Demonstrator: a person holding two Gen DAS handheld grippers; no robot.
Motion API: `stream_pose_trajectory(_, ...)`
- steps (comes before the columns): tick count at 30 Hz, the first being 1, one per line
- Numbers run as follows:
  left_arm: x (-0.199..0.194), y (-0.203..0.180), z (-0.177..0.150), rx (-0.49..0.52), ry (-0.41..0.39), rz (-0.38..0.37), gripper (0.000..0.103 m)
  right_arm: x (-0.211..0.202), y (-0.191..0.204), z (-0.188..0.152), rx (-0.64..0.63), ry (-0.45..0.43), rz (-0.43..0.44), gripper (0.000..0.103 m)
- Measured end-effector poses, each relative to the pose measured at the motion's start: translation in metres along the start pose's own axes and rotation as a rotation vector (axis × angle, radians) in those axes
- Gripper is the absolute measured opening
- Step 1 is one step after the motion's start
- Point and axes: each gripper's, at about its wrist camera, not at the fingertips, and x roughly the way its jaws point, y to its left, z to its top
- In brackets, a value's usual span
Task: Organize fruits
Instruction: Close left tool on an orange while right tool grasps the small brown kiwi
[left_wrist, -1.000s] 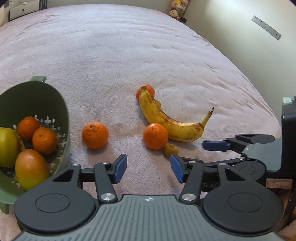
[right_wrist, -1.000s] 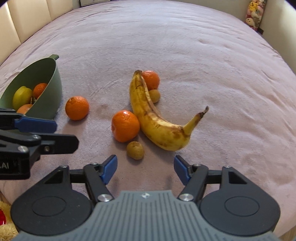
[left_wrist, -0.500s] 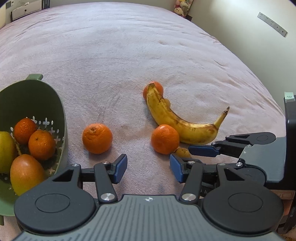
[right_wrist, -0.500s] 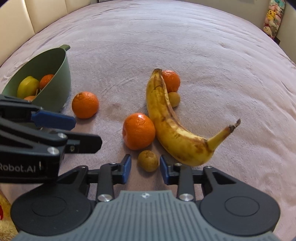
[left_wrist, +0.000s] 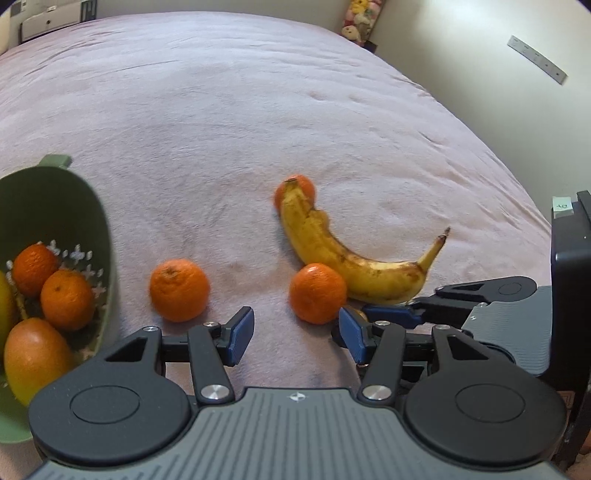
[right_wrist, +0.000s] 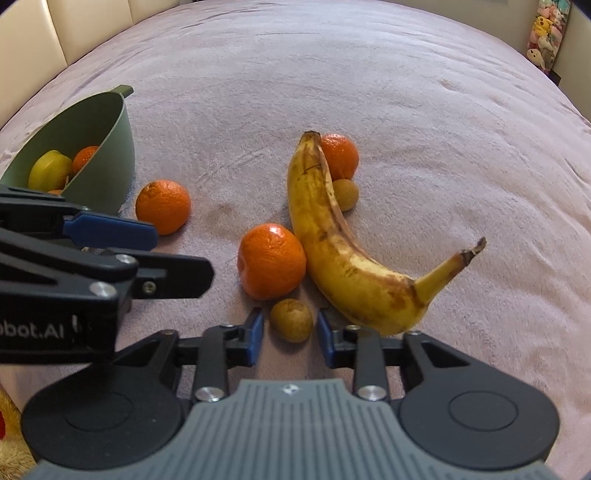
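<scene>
While oranges (left_wrist: 66, 299) (two visible) fill the green colander (left_wrist: 55, 192), a banana (left_wrist: 332, 254) lies outside.

Pink blanket (left_wrist: 258, 110), cream wall (left_wrist: 461, 44), plush toys (right_wrist: 543, 33) in corner

My right gripper (right_wrist: 290, 334) and left gripper (left_wrist: 295, 334) are matte black linkages with blue finger pads (right_wrist: 255, 338), silver screws, ribbed grey bodies, and white "obot.AI" lettering on the left one's side.
</scene>
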Motion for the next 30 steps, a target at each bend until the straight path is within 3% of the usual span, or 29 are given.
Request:
stream_pose_trajectory(11, 0.029, -0.01, 0.011, 0.018, 0.023, -0.036, 0.061, -0.012, -0.018, -0.005, 0.081, 0.012, -0.021, 0.022)
stream_pose_trajectory(20, 0.049, -0.015, 0.01, 0.031, 0.041, -0.004, 0.062, -0.013, -0.026, -0.007, 0.121, 0.008, 0.009, 0.022)
stream_pose_trajectory(24, 0.053, -0.012, 0.009, 0.026, 0.052, -0.022, 0.051, -0.011, -0.029, -0.008, 0.136, 0.012, 0.02, 0.022)
stream_pose_trajectory(30, 0.049, -0.014, 0.01, 0.03, 0.051, -0.025, 0.048, -0.012, -0.03, -0.006, 0.139, 0.015, 0.021, 0.022)
